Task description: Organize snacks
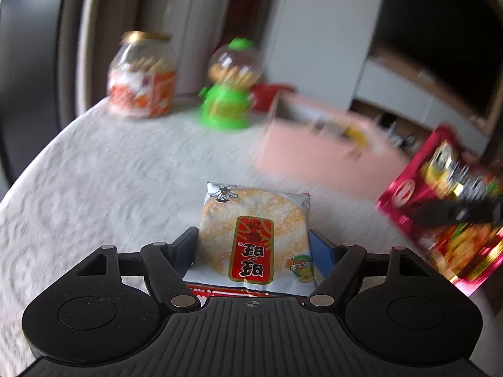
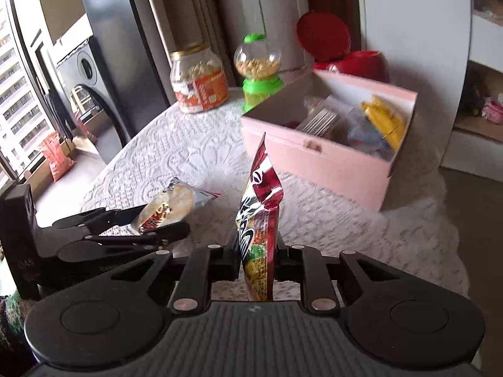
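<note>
A rice cracker packet (image 1: 254, 232) in white wrap with a red label sits between the fingers of my left gripper (image 1: 254, 248), which is shut on its sides just above the tablecloth. The right wrist view shows that left gripper (image 2: 163, 220) at the left, with the rice cracker packet (image 2: 171, 205) in it. My right gripper (image 2: 257, 257) is shut on a dark red snack bag (image 2: 259, 207), which stands edge-on and upright between the pads. In the left wrist view the red snack bag (image 1: 440, 235) is blurred at the right, with the right gripper (image 1: 459, 212) across it.
An open pink box (image 2: 314, 157) holding several snacks stands ahead and to the right on the white lace tablecloth (image 2: 188, 144). Behind it are a gold-lidded jar (image 2: 199, 81), a green candy dispenser (image 2: 257, 72) and a red lidded container (image 2: 345, 53). The table edge drops off at the right.
</note>
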`<state>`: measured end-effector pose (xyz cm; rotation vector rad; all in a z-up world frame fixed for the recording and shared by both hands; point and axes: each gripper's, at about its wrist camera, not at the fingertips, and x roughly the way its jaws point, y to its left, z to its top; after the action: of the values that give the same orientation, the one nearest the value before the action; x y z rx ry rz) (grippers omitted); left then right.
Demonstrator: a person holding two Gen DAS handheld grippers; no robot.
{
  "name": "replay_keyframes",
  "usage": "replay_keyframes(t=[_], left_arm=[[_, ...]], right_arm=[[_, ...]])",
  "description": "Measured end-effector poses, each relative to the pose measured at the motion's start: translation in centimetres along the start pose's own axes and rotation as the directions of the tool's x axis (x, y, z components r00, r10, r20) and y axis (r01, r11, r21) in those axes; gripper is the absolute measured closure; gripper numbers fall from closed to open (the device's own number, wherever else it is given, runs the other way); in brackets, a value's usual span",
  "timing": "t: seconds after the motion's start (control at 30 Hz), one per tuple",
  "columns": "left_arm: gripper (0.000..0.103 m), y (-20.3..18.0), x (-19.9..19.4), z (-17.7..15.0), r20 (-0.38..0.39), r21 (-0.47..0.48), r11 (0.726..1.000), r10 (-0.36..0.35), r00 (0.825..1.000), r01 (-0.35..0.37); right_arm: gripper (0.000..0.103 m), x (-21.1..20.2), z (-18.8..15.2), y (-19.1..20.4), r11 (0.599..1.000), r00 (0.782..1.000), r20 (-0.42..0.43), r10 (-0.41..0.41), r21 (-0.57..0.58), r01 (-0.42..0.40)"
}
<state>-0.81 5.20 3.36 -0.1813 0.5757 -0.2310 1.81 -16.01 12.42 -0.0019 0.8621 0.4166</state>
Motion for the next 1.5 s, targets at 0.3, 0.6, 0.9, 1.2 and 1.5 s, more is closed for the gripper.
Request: replay_keyframes(t=[0.3, 0.6, 0.9, 1.2, 1.5], left_arm=[[0.022, -5.6, 5.4, 14.8, 0.162, 0.127, 0.975, -0.204, 0.965, 0.184], [0.026, -2.7, 13.9, 14.5, 0.094, -0.068, 0.964, -0.249, 0.964, 0.256], [0.026, 1.0, 9.7, 10.3, 0.076, -0.138, 0.958, -0.241, 0.968, 0.25], [0.026, 1.9, 6.6, 4.5, -0.037, -0.02, 0.995, -0.094, 0.995, 0.094], [0.026, -0.9, 1.9, -2.4, -0.115, 0.096, 0.993, 0.083, 0.99, -0.072]], right_arm=[[0.085, -1.8, 0.3, -2.7, 0.997, 0.997, 0.052, -0.064, 0.038, 0.062], [0.085, 0.0, -0.3, -5.2, 0.989, 0.995, -0.007, -0.098, 0.107, 0.098], [0.085, -0.8, 9.3, -5.5, 0.98, 0.973, 0.231, -0.025, 0.199, -0.022], [0.048, 5.6, 10.7, -7.0, 0.948, 0.973, 0.176, -0.15, 0.305, 0.091], [0.043, 5.9, -1.0, 0.0, 0.979, 0.98, 0.017, -0.2, 0.037, 0.2]])
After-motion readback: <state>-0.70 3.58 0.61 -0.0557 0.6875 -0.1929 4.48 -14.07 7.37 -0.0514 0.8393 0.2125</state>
